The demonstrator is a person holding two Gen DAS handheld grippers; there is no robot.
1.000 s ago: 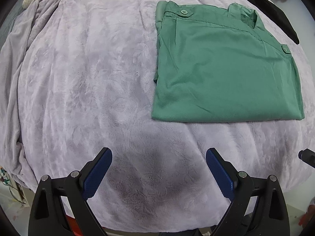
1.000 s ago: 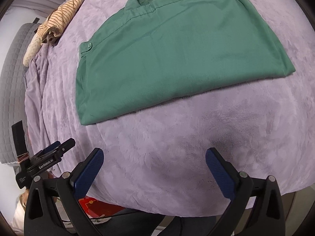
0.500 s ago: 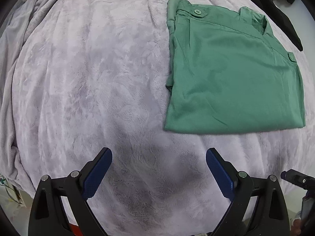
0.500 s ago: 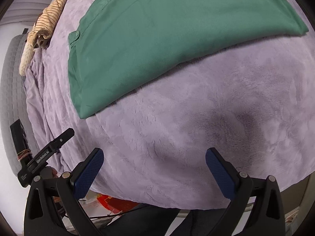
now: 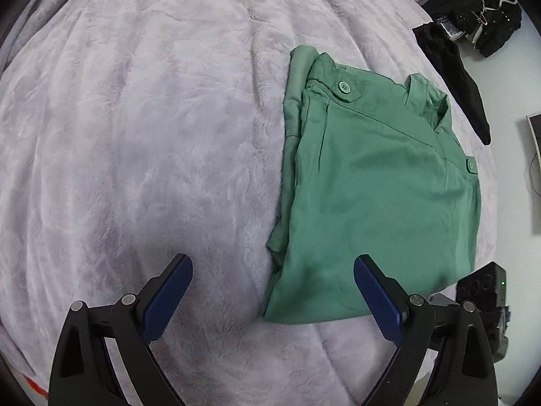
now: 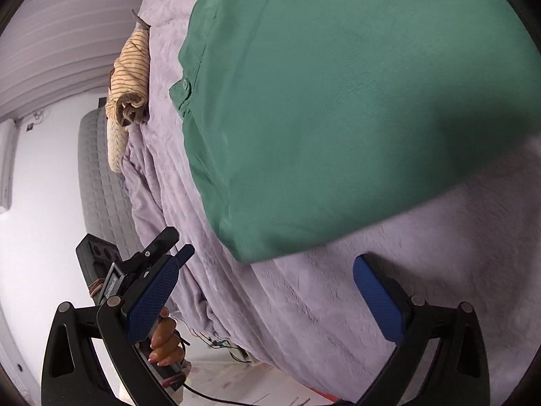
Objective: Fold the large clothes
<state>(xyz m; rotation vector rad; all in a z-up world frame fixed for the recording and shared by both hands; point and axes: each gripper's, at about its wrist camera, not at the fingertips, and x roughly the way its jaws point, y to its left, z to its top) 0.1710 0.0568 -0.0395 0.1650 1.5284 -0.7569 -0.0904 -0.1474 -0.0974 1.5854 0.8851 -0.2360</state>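
Note:
A green garment (image 5: 368,196), folded into a flat rectangle with buttoned tabs, lies on a lilac plush blanket (image 5: 142,142). My left gripper (image 5: 272,299) hovers open just short of the garment's near left corner, nothing between its blue pads. In the right wrist view the same green garment (image 6: 338,101) fills the upper right, seen close and tilted. My right gripper (image 6: 265,299) is open and empty, near the garment's lower corner. The left gripper's fingers (image 6: 162,247) and the hand (image 6: 165,341) holding it show at lower left.
Black clothing (image 5: 463,67) lies off the blanket's far right edge. A striped beige cloth (image 6: 130,71) sits at the bed's far side beside a grey quilted headboard (image 6: 101,182). The blanket drops off the bed edge (image 6: 209,291) to a cluttered floor.
Both grippers have moved closer to the green garment, which now looms larger. The right view has tilted and swung toward the bed's edge. Both grippers stay open.

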